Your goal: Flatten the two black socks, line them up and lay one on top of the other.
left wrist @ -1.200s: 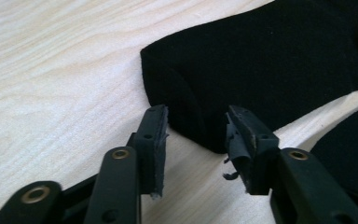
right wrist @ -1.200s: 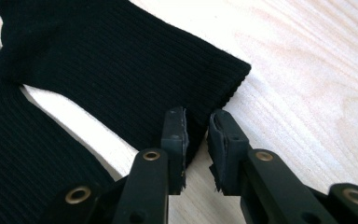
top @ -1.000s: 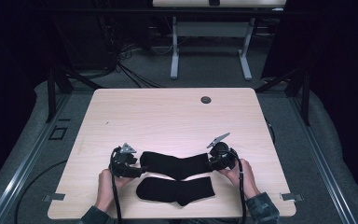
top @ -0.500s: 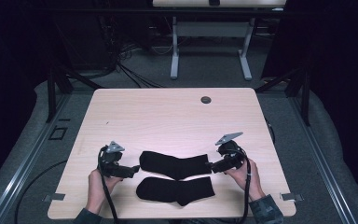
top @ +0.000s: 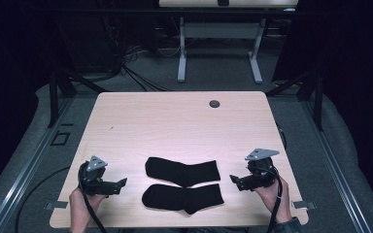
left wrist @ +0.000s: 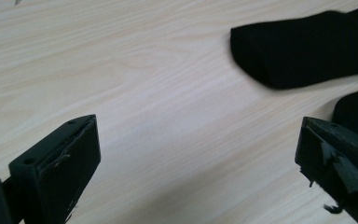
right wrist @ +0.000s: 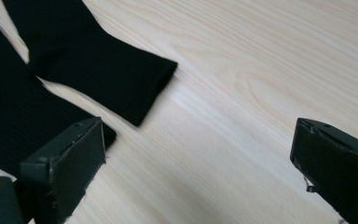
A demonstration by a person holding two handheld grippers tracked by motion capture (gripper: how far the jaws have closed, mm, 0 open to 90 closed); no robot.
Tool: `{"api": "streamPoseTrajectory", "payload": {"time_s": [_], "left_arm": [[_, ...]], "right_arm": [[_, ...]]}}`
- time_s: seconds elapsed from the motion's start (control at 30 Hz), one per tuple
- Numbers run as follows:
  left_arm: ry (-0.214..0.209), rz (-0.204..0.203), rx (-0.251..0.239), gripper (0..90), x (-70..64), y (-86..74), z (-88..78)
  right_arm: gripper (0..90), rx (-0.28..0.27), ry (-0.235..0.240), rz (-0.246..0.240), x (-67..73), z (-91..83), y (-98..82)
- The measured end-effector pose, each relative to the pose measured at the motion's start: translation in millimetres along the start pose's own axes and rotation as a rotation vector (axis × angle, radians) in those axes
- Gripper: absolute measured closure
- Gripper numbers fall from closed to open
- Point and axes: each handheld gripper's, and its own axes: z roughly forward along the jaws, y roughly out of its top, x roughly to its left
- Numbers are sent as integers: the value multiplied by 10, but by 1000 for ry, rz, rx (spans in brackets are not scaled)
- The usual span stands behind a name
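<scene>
Socks (top: 183, 183), toes probably cropped closer in.

Cut off and unclear parts

In the left gripper view, the upper sock (left wrist: 303, 46) runs off the right edge, and the lower sock (left wrist: 356, 112) is partly hidden behind a jaw. In the right gripper view, both socks run off the left and top edges. In the high view, the small dark round thing (top: 214, 103) is too small to identify, and the forearms are cut by the bottom edge.
</scene>
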Motion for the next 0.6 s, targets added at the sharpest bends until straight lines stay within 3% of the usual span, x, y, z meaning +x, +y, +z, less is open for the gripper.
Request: {"api": "streamPoseTrajectory", "payload": {"time_s": [0.17,0.33,0.47,0.6], "left_arm": [[45,-23,34,1,25,-170,94],[72,-9,48,1,25,-303,192],[65,5,22,0,17,-371,240],[62,-18,-14,0,41,-408,256]], "right_arm": [[20,1,-42,53,-64,-27,-222],[19,10,-57,117,-169,12,-447],[0,32,-64,148,-225,93,-610],[0,56,-101,135,-227,203,-711]]}}
